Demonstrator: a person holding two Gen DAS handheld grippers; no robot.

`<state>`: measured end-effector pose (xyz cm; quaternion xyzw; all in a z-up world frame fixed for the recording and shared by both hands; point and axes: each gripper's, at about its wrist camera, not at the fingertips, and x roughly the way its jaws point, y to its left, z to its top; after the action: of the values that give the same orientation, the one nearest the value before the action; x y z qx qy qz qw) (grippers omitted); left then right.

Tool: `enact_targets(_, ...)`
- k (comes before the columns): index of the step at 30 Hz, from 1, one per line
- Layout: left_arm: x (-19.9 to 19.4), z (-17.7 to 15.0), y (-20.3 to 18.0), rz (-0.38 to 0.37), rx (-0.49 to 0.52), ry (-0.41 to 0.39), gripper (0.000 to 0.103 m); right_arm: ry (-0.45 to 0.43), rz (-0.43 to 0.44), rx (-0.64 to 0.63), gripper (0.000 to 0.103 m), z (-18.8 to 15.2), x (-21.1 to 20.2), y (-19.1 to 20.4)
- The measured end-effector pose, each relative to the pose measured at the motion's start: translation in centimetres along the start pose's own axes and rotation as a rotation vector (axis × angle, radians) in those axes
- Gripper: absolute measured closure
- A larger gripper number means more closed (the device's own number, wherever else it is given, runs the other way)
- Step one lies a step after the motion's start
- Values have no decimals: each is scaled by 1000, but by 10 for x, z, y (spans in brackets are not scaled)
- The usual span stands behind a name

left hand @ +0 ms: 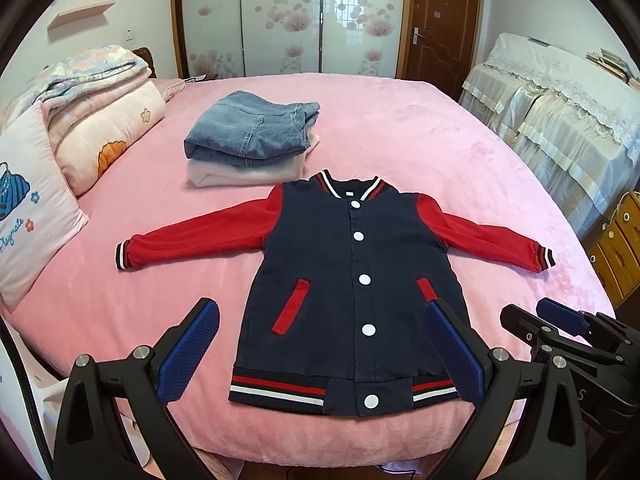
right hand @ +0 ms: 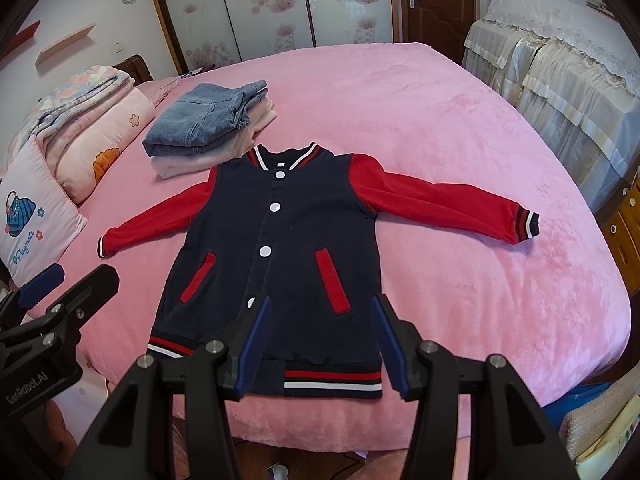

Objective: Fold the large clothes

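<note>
jacket (left hand: 352,280) flat on bed (left hand: 440,128), unfolded; both jaws open

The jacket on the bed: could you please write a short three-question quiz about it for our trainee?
1. True or false: the jacket lies spread flat, both sleeves out.
2. What lies beyond its collar? A) folded jeans on a pale folded garment B) a suitcase C) a lamp
3. Fill in: the left gripper and right gripper hold ____.

Key: 1 true; 2 A; 3 nothing, both hang open above the hem.
</note>
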<state>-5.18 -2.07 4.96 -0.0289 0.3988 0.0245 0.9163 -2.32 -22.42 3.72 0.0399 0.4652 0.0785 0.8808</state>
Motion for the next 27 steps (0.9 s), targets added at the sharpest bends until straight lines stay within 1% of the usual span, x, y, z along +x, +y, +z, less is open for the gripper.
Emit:
enact_targets(5, 0, 1, -3, -8, 3, 6, 2, -2, 4, 1, 51, 0, -1, 2)
enact_targets(8, 1, 1, -2, -17, -13, 14, 2, -3, 5, 1, 51, 0, -1, 2)
enact_targets(12, 4, 1, -1, -24, -22, 36, 2, -5, 6, 0, 51, 0, -1, 2)
enact_targets(18, 10, -1, 2, -20, -34, 66, 2, -8, 7, 4, 51, -1, -2, 2)
enact_targets(19, 12, -2, -2, -20, -35, 71, 2, -7, 8, 3, 51, -1, -2, 2)
enact_targets(27, 15, -4, -4, -14, -32, 93, 2, 2, 12, 17, 51, -4, 1, -1)
